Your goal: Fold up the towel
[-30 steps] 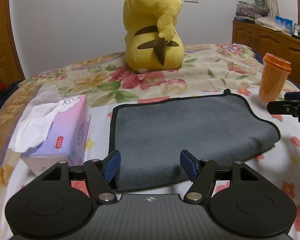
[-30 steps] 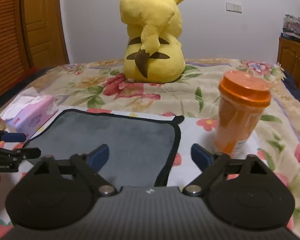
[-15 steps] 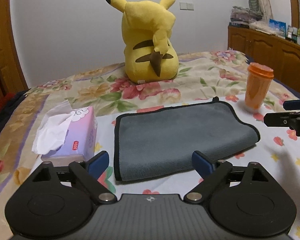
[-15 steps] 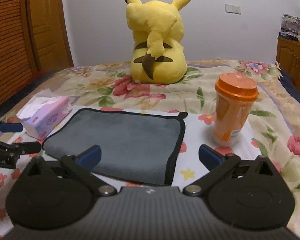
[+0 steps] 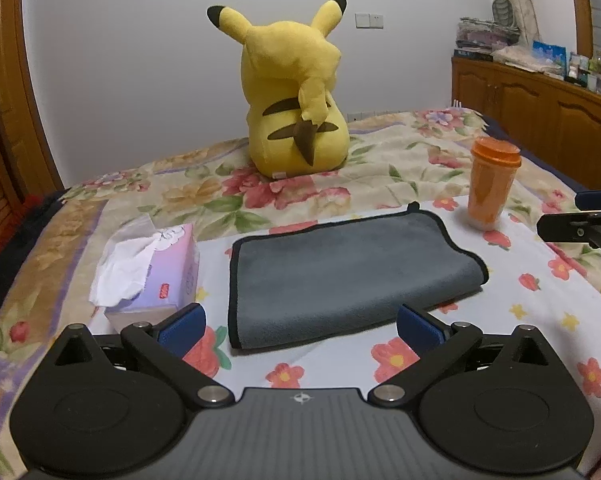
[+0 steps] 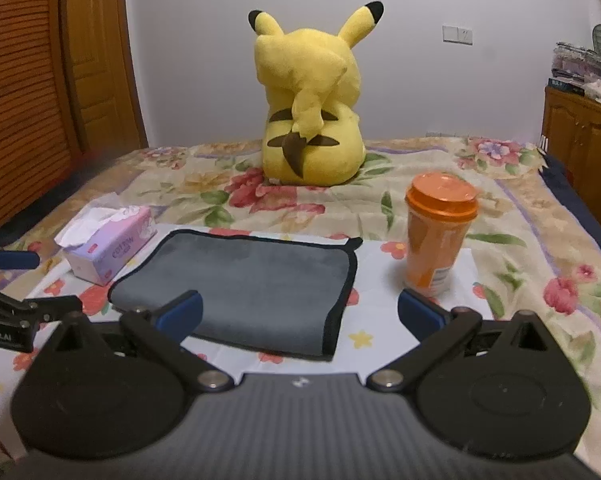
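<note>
On the bed (image 5: pixel 380 160), between the tissue box (image 5: pixel 156 272) at left and the orange cup (image 5: pixel 490 184) at right, the grey towel (image 5: pixel 340 272) is lying flat, apparently doubled already. Both the left claw (image 5: pixel 300 326) and the right claw (image 6: pixel 298 312) are hovering wide open, holding nothing. It is looking soft and light (probably limp), so I would grip a black-trimmed corner. Its under-layers are hidden.

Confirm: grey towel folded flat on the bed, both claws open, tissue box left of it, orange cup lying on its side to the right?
Not quite: the orange cup stands upright with its lid on, as the right wrist view shows. The rest holds: grey towel folded flat, tissue box left of it, left claw and right claw open.
</note>
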Tool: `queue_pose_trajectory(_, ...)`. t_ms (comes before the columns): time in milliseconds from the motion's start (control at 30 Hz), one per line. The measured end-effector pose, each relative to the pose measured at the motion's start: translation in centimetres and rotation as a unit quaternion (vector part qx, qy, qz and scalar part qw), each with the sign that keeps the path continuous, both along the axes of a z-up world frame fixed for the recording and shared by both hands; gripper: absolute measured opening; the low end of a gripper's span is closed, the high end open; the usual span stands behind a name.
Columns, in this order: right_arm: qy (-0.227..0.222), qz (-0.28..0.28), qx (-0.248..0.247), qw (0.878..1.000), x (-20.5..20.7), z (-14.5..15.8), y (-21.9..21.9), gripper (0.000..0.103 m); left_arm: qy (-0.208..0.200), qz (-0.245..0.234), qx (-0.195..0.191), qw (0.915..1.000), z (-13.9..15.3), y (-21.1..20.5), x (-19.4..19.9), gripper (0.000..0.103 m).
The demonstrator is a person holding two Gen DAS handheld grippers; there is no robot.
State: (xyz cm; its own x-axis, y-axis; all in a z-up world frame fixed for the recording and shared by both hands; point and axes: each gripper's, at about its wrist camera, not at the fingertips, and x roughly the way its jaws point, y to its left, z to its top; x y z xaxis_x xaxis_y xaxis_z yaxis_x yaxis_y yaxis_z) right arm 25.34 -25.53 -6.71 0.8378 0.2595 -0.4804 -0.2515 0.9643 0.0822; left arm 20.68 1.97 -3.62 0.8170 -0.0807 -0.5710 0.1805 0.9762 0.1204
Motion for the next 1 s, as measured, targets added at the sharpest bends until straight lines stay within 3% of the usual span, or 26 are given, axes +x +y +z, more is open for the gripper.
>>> queue_pose_trajectory(633,-0.025,-0.002,0.004,1.0,-5.0,3.8,-0.8,0.103,-0.024,-0.004,-0.009,0.9997,5.7,-1.6,-6.0,0.103)
queue_pose_trajectory(1000,-0.025,-0.007,0.006,1.0,-8.5,4.4,-1.3,0.103,-0.017,-0.008,-0.016,0.9997,4.9,-2.1,-10.6,0.103)
